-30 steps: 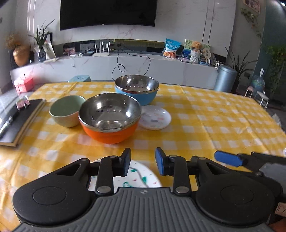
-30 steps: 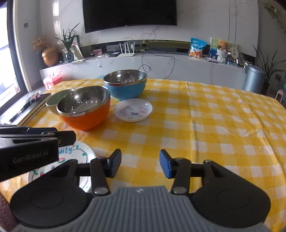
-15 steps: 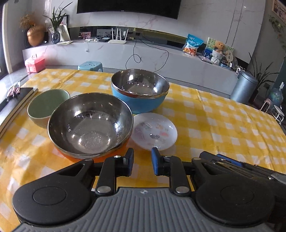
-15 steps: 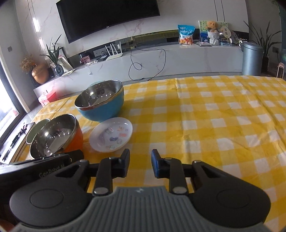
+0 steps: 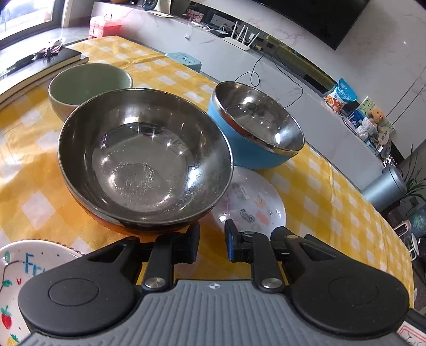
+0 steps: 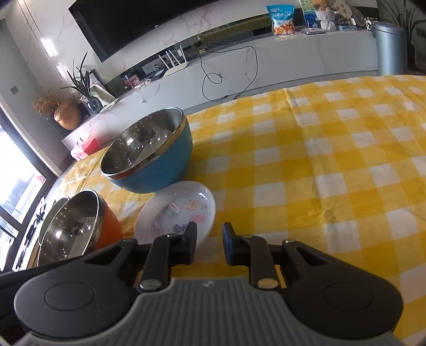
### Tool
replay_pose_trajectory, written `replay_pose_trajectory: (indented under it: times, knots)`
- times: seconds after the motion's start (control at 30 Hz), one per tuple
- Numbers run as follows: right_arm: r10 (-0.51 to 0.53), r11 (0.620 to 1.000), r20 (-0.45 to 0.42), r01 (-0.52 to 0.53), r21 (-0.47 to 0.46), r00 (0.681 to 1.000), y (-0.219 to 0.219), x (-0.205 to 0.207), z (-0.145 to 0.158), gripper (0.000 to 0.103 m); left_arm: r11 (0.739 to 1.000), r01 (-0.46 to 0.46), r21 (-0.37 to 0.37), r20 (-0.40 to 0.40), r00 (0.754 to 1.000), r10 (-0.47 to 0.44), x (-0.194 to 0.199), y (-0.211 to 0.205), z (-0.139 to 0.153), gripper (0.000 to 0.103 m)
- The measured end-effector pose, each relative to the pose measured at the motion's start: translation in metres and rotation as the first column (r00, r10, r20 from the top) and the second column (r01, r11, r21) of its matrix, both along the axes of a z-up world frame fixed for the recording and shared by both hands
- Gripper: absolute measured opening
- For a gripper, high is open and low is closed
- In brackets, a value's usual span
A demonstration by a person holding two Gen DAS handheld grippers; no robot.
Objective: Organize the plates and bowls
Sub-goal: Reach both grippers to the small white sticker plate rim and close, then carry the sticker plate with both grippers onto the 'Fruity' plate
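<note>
An orange bowl (image 5: 143, 165) with a steel lining stands just beyond my left gripper (image 5: 211, 244). That gripper's jaws are narrow with nothing between them. Behind the orange bowl are a green bowl (image 5: 87, 87) and a blue steel-lined bowl (image 5: 255, 127). A small white plate (image 5: 253, 202) with stickers lies to the right of the orange bowl. A larger painted plate (image 5: 24, 268) shows at the lower left. In the right wrist view my right gripper (image 6: 209, 246) hovers at the near right edge of the small plate (image 6: 175, 210). Its jaws are closing on nothing. The blue bowl (image 6: 149, 151) and the orange bowl (image 6: 72, 226) lie to its left.
A yellow checked cloth (image 6: 332, 173) covers the table and stretches bare to the right. A dark notebook (image 5: 53, 57) lies at the far left edge. Beyond the table are a white console, a pink box (image 5: 105, 25) and a grey bin (image 5: 386, 183).
Both grippers have moved forward and down toward the bowls and rolled, so the scene now tilts. Both pairs of jaws have narrowed. The painted plate has slid to the left view's corner.
</note>
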State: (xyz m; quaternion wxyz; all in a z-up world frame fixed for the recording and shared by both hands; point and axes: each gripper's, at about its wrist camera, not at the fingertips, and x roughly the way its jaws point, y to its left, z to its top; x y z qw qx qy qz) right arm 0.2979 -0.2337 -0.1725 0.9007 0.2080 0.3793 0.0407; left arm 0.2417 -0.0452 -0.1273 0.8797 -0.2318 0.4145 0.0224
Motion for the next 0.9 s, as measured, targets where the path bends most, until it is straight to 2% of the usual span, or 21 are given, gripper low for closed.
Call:
replay_pose_trajectory:
  times: [0.13,0.2,0.37,0.43,0.53,0.67,0.9]
  knots:
    - [-0.002,0.999,-0.013,0.002,0.045,1.000,0.000,0.008,-0.007,0.016,1.000,-0.003,-0.012,0.007,1.000,0.003,0.000,0.001,-0.001,0.022]
    - [-0.005,0.998,-0.024,0.006,0.058,1.000,0.000,0.010,-0.010,0.007,1.000,-0.007,-0.025,0.006,1.000,0.007,0.000,0.002,-0.002,0.022]
    - [-0.014,0.999,-0.015,0.015,0.039,1.000,-0.001,0.003,-0.008,0.000,1.000,0.021,-0.018,0.017,1.000,-0.020,-0.002,0.000,-0.001,0.023]
    - [-0.020,1.000,-0.011,0.021,0.015,1.000,-0.003,-0.002,-0.005,0.000,0.999,0.051,-0.013,0.026,0.998,-0.051,-0.004,-0.002,-0.001,0.023]
    - [-0.032,0.999,-0.014,0.032,0.007,0.999,-0.010,-0.014,-0.003,0.000,0.996,0.088,0.021,0.018,0.996,-0.088,-0.004,-0.005,-0.002,0.022]
    - [-0.047,0.999,-0.023,0.047,-0.009,0.999,-0.018,-0.030,-0.001,0.000,0.987,0.150,0.058,0.001,0.989,-0.150,-0.006,-0.010,-0.004,0.014]
    - [-0.072,0.997,-0.035,0.072,-0.016,0.997,-0.022,-0.047,-0.002,0.000,0.955,0.254,0.155,-0.011,0.967,-0.256,-0.016,-0.022,-0.003,0.002]
